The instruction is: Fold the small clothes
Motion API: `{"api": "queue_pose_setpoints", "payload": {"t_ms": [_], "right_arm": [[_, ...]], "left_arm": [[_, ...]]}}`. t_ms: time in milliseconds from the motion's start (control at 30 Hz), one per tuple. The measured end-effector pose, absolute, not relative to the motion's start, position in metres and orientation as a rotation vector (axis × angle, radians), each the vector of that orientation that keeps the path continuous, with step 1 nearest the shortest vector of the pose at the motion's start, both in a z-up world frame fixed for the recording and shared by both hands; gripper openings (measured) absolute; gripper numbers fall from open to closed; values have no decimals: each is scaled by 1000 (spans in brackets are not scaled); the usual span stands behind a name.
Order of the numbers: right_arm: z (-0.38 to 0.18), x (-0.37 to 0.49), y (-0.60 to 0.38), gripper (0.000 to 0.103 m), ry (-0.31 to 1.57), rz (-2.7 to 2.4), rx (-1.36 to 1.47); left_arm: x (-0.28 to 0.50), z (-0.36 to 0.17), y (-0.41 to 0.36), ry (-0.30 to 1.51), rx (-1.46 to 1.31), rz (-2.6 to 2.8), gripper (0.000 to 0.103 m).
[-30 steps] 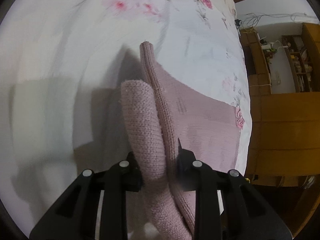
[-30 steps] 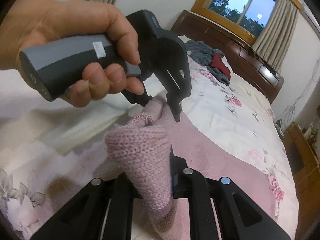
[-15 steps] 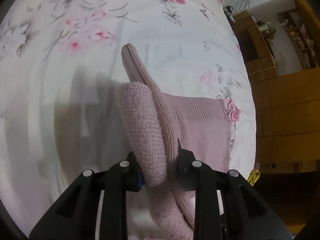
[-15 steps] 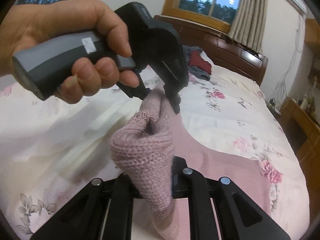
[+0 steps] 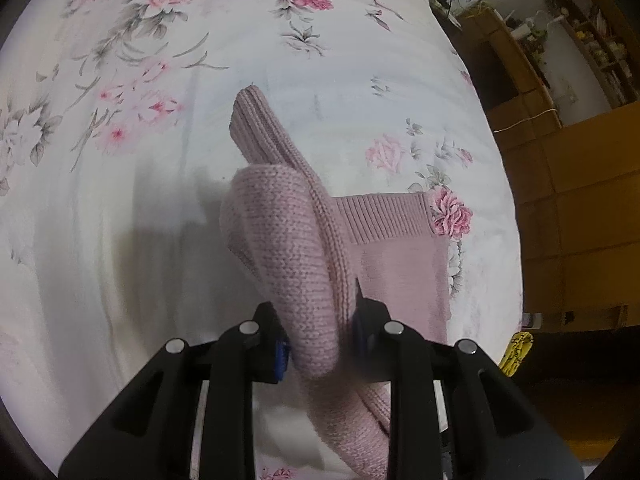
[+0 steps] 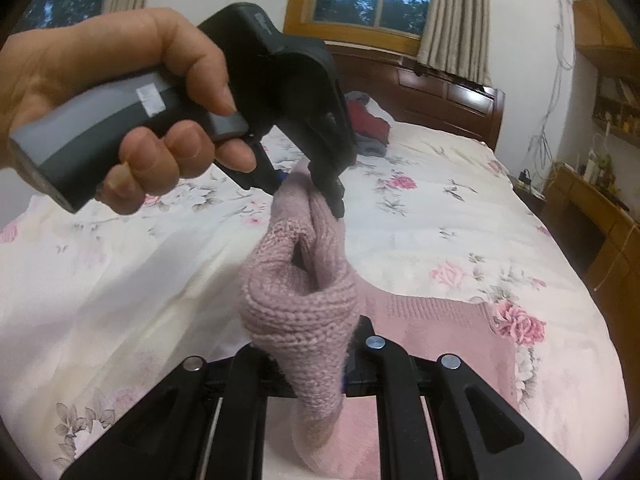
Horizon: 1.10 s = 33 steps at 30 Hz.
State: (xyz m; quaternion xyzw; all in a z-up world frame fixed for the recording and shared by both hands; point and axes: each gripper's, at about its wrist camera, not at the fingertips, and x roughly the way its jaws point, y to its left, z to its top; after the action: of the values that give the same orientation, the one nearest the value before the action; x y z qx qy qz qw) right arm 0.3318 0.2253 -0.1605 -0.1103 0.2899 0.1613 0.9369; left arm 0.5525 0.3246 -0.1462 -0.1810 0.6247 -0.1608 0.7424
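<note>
Pink ribbed knit garment [image 5: 304, 264] bunched between both grippers' jaws.

Open floral bedspread [image 6: 460, 216] all around; only a clothes pile [image 6: 366, 124] by the headboard [image 6: 440, 96].

The left gripper [image 5: 320, 336] has its two black fingers clamped on a bunched fold of a pink knit sweater [image 5: 288, 248], lifted off the bed. A ribbed cuff or edge [image 5: 256, 128] sticks up beyond the fold. The rest of the sweater lies flat on the floral bedspread [image 5: 160, 80], ribbed hem [image 5: 384, 216] showing to the right. Wooden cabinets [image 5: 580, 220] and cluttered shelves [image 5: 592, 40] sit off on the right. Something yellow [image 5: 516, 352] is by the bed edge, can't tell what.
</note>
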Motion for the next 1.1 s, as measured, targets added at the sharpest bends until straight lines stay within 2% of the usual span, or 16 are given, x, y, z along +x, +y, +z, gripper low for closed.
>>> {"api": "queue_pose_setpoints", "payload": {"t_ms": [567, 1100], "right_arm": [[-150, 332, 162, 11, 649, 287, -56], [-163, 330, 109, 11, 701, 255, 57]], "left_arm": [[554, -122, 245, 1366, -244, -316, 23], [554, -130, 176, 1386, -144, -302, 23]]}}
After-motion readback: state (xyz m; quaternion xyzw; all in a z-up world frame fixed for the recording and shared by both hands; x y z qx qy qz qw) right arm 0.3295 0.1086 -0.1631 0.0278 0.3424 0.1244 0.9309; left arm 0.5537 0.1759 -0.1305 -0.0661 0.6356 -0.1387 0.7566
